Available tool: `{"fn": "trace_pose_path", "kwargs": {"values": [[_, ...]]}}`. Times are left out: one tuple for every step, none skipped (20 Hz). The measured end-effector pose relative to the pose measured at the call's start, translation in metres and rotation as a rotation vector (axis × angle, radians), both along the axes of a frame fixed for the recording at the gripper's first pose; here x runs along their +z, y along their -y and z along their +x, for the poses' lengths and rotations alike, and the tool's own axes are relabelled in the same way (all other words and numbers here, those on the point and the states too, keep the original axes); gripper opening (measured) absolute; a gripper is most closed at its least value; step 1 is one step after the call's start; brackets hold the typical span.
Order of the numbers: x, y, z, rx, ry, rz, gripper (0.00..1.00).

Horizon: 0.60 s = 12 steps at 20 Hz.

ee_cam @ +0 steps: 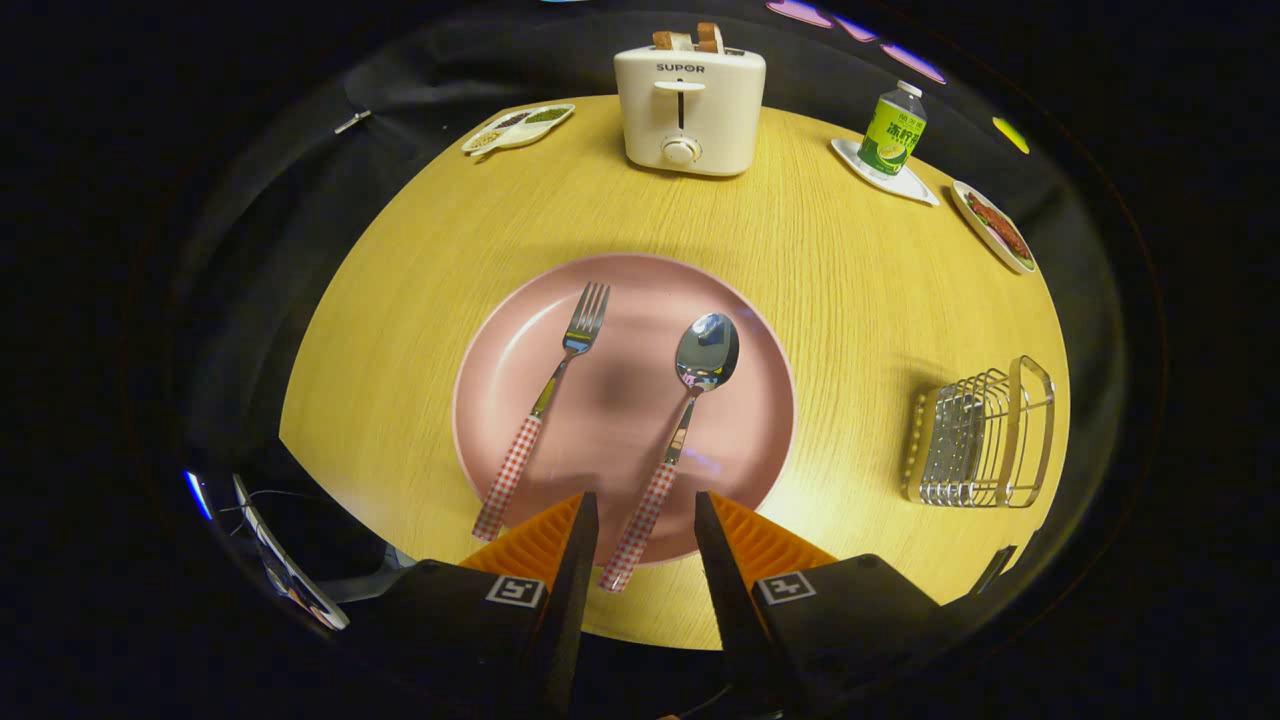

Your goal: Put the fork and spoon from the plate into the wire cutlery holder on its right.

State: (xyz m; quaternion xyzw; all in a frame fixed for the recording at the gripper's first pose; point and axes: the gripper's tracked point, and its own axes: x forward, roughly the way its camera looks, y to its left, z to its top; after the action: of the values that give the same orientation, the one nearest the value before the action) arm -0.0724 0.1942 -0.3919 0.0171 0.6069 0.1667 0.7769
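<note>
A pink round plate (520, 350) sits in the middle of a yellow wooden table (860, 300) and serves as the landmark here. On its left half lies a fork (548, 398) with a shiny metal head and a red-and-white checked handle; its tines point away toward the toaster (689, 112), its long axis leaning slightly right, and the handle end overhangs the plate's near rim. On the right half lies a spoon (675, 440) of the same make, bowl facing up and pointing away, its axis parallel to the fork's, its handle end crossing the near rim.

The gripper (645, 515) hovers over the plate's near edge with its fingers spread apart, the spoon's handle lying between them, untouched as far as can be seen.

To the right of the plate, well apart, stands the wire cutlery holder (985, 435).
</note>
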Motion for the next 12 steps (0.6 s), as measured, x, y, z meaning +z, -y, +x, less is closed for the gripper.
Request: {"fn": "trace_pose_path", "kwargs": {"values": [[-0.005,0.001,0.002,-0.003,-0.007,-0.011,0.63],[-0.008,0.001,0.005,-0.015,-0.01,-0.019,0.63],[-0.011,0.001,0.006,-0.023,-0.02,-0.035,0.56],[-0.013,0.002,0.006,-0.025,-0.038,-0.04,0.37],[-0.019,0.0,0.002,-0.02,-0.058,-0.041,0.34],[-0.018,0.0,0.001,-0.019,-0.074,-0.039,0.31],[-0.023,-0.002,0.002,-0.041,-0.086,-0.03,0.29],[-0.025,0.0,0.003,-0.071,-0.084,-0.023,0.26],[-0.023,-0.001,0.007,-0.083,-0.086,-0.005,0.21],[-0.022,0.001,0.009,-0.088,-0.083,0.002,0.14],[-0.022,0.002,0.009,-0.094,-0.08,0.013,0.14],[-0.019,0.003,0.01,-0.102,-0.077,0.022,0.12]]}}
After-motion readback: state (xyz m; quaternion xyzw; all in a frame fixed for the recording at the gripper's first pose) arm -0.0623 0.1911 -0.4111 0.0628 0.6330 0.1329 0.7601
